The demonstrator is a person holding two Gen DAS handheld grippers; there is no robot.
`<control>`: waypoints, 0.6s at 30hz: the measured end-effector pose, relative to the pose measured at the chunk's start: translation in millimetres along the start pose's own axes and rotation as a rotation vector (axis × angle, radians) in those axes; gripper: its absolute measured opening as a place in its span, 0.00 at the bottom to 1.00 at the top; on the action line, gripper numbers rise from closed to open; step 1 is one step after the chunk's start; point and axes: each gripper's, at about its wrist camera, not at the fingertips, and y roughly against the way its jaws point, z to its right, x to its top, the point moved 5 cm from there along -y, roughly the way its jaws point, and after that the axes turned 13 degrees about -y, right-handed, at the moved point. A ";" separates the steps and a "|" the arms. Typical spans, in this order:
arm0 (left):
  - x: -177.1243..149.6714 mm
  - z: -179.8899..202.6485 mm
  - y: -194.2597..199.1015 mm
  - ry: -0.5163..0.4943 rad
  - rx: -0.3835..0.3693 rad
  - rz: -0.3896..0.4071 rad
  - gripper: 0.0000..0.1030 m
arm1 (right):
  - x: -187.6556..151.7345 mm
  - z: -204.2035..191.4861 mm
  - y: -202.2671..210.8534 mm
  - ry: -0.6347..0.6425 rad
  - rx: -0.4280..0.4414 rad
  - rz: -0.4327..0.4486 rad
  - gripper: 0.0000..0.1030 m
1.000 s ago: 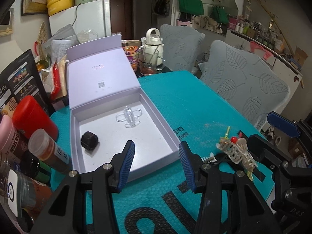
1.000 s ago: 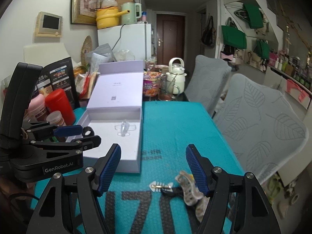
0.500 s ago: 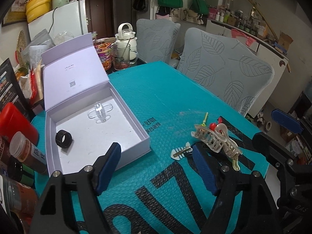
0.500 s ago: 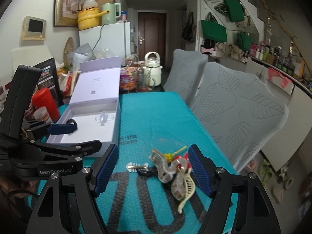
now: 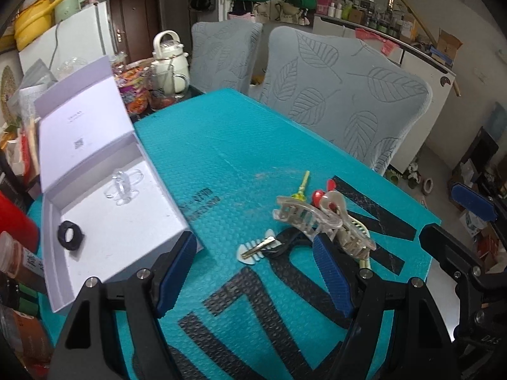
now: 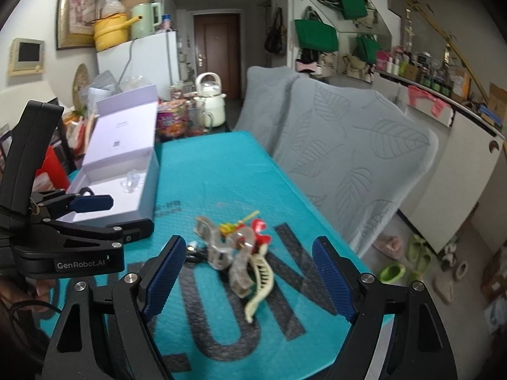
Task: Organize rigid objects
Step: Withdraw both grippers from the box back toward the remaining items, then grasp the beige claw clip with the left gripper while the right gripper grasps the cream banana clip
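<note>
A pile of hair clips lies on the teal table mat: a clear claw clip (image 5: 307,218) (image 6: 218,247), a cream claw clip (image 6: 259,285), red and yellow pieces (image 5: 320,194) and a small white fishbone clip (image 5: 256,250). An open lilac box (image 5: 104,196) (image 6: 123,171) holds a clear clip (image 5: 123,183) and a black ring (image 5: 71,236). My left gripper (image 5: 253,272) stands open over the mat, just short of the fishbone clip. My right gripper (image 6: 250,272) has its jaws opening around the pile, with its pads apart from the clips.
Bottles and a red container (image 5: 12,221) crowd the left edge beside the box. A kettle (image 5: 169,63), a glass mug and snack packets stand at the table's far end. Two grey leaf-pattern chairs (image 5: 342,101) line the right side.
Both grippers have moved away from the box to the clip pile, which now lies close in front of them. Both sets of jaws stand wider than a second ago.
</note>
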 end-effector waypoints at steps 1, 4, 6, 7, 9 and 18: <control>0.6 2.8 -3.3 0.000 -0.010 -0.004 0.74 | -0.9 4.3 -0.6 -0.005 -0.003 -0.003 0.80; 3.3 13.8 -15.4 -0.006 -0.040 -0.021 0.74 | -4.3 16.3 -4.7 -0.022 -0.012 -0.018 0.80; 5.0 20.3 -20.3 -0.007 -0.058 -0.027 0.74 | -4.9 23.6 -7.4 -0.028 -0.020 -0.022 0.80; 6.4 24.3 -23.7 -0.008 -0.067 -0.031 0.74 | -5.4 26.5 -8.8 -0.031 -0.025 -0.024 0.80; 8.9 31.0 -30.2 -0.011 -0.080 -0.041 0.74 | -6.8 33.5 -11.9 -0.035 -0.037 -0.026 0.80; 17.2 55.3 -61.2 -0.030 -0.130 -0.090 0.74 | -16.9 62.3 -25.1 -0.090 -0.057 -0.063 0.80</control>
